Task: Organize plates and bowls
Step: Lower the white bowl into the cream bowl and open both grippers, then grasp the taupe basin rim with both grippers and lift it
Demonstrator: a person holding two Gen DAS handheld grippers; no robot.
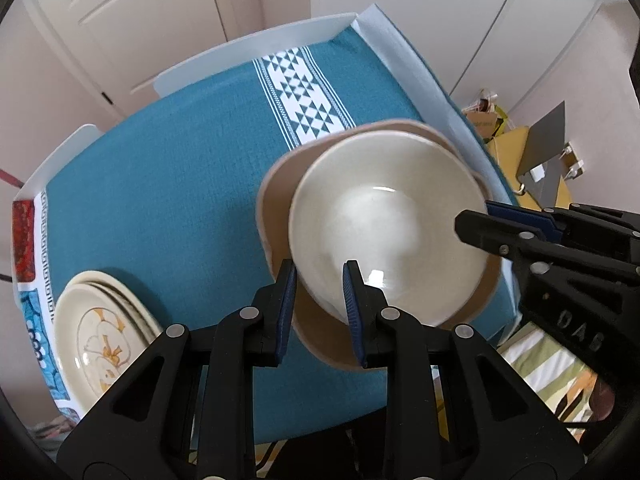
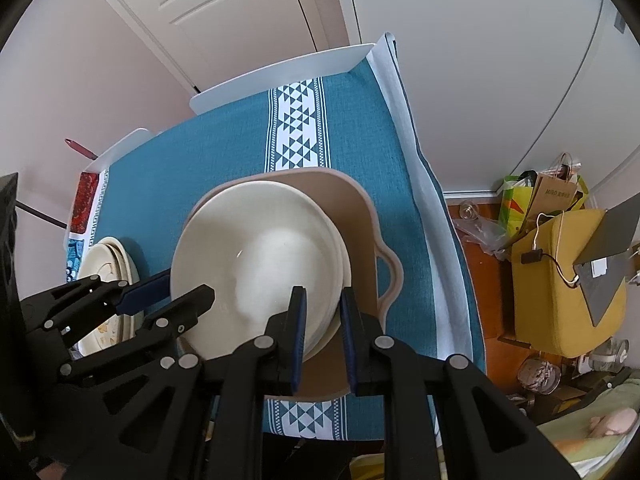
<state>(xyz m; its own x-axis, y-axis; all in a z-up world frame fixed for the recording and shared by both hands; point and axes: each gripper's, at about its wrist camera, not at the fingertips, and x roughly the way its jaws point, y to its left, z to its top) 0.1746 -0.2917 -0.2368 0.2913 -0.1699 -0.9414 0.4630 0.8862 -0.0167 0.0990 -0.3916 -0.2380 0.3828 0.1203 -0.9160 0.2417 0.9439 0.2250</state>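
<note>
Cream-glazed plates (image 1: 100, 336), painted with an orange flower, sit stacked at the left end of the table, on the teal cloth (image 1: 168, 184). To their right lies a beige tray (image 2: 352, 216) with a looped handle on its right side, and in it sits a stack of cream bowls (image 2: 264, 256); how many are nested cannot be told, though several rims show at the right edge.

The left gripper (image 1: 320, 300) straddles the near rim of the top bowl (image 1: 384, 224), one blue pad (image 1: 354, 300) inside and the other outside, the jaws narrowly spread; whether they press the rim cannot be told. The right gripper (image 2: 323, 320) stands likewise at the stack's right rim, one pad (image 2: 298, 320) inside, the other between the bowls and the tray wall, with the jaws close about the rims, contact unclear.

A white patterned band (image 2: 298, 128) runs across the cloth beyond the tray. Right of the table, on the floor, stand a yellow chair (image 2: 560, 280) and paper bags (image 2: 552, 196).
</note>
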